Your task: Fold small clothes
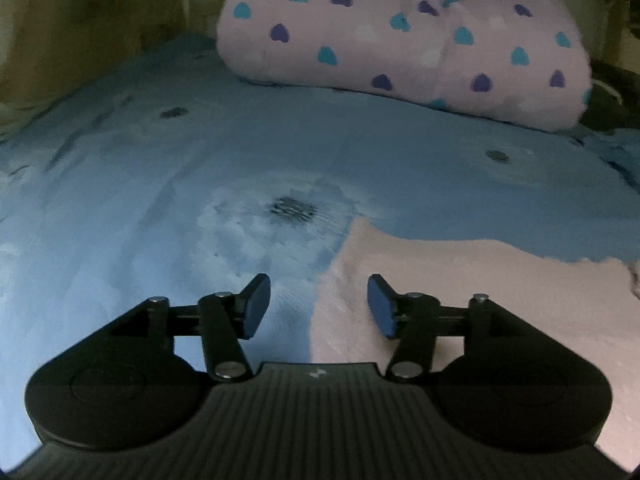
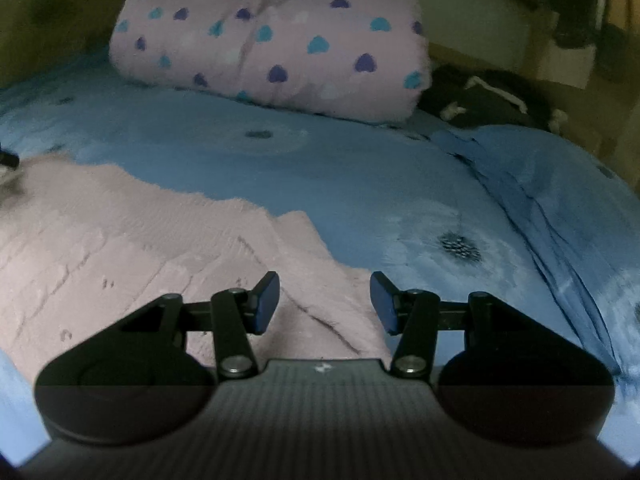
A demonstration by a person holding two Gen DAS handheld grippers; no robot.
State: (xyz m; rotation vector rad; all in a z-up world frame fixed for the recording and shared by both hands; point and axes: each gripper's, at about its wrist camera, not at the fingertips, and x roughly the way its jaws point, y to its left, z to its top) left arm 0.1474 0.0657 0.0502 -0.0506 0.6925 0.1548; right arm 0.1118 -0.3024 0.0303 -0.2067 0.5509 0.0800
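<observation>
Broadly, a bed (image 1: 168, 184) under a blue flower-print cover fills both views, its far corners cut off by the rim of the fisheye lens. Across its far end lies a rolled pink blanket (image 1: 400, 40) dotted with teal and purple hearts. The task's thing, a pale pink knitted garment (image 2: 132, 240), lies spread flat on the cover in the near part of the bed; its near edge is hidden under the gripper bodies, so its full shape cannot be made out. Beyond the blanket's right end sits a dark heap (image 2: 484, 100) with white cords, too dim to name. The right gripper (image 2: 325, 304) tilts down over the garment's right edge, fingers about half apart with nothing clamped between them. The left gripper (image 1: 319, 306) tilts down over the garment's left edge, fingers likewise parted and empty. Both pictures are soft with blur.
</observation>
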